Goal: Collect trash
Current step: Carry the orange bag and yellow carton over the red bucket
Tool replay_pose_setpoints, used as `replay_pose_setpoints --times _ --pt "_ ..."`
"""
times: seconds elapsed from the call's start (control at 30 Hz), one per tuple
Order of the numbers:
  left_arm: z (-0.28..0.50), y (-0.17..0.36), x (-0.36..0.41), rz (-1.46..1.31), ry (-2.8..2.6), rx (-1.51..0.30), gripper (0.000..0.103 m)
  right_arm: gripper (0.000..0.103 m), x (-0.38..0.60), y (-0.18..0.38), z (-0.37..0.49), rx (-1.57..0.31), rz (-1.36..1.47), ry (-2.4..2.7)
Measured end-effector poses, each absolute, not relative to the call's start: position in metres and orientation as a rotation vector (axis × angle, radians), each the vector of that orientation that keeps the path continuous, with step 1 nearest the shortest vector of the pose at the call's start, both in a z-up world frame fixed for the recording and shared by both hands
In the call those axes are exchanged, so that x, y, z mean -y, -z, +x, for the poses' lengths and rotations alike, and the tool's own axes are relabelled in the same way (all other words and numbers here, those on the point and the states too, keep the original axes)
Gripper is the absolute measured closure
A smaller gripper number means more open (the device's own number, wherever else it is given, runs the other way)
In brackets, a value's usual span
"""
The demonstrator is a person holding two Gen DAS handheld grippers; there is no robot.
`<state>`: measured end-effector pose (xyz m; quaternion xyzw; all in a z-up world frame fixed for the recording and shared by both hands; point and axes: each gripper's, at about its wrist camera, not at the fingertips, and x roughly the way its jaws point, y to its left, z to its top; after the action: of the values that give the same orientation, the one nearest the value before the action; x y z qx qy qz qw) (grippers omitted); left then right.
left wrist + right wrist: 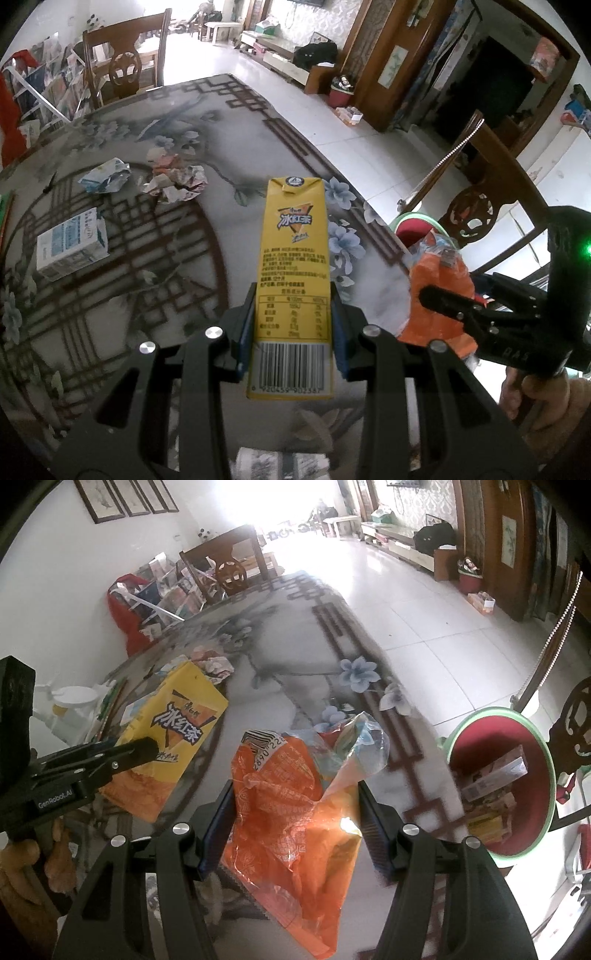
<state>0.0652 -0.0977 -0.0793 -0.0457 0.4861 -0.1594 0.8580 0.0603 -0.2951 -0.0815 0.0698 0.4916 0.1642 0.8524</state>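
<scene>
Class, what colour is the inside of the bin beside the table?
Red inside the bin, with a pale green rim; the right wrist view shows it best.

Beside the yellow carton (291, 280), a white printed packet (280, 463) is half hidden behind black gripper arms, unreadable.

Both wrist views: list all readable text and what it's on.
"冰红茶": yellow drink carton, held in the left gripper.
"GenRobot.AI": left gripper body, in the right wrist view.
"2890 22": barcode label, partly cut off, on the orange wrapper in the right gripper.
Carton's fine print, barcode digits and white box: too blurred.
</scene>
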Motion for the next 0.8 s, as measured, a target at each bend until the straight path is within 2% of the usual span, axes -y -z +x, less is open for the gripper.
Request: replay_pose_setpoints --times 0.8 --pt "0.097 0.069 0.205 -0.069 0.364 -1.008 0.07 0.042 0.412 0.083 0.099 -1.022 0.215 -0.291"
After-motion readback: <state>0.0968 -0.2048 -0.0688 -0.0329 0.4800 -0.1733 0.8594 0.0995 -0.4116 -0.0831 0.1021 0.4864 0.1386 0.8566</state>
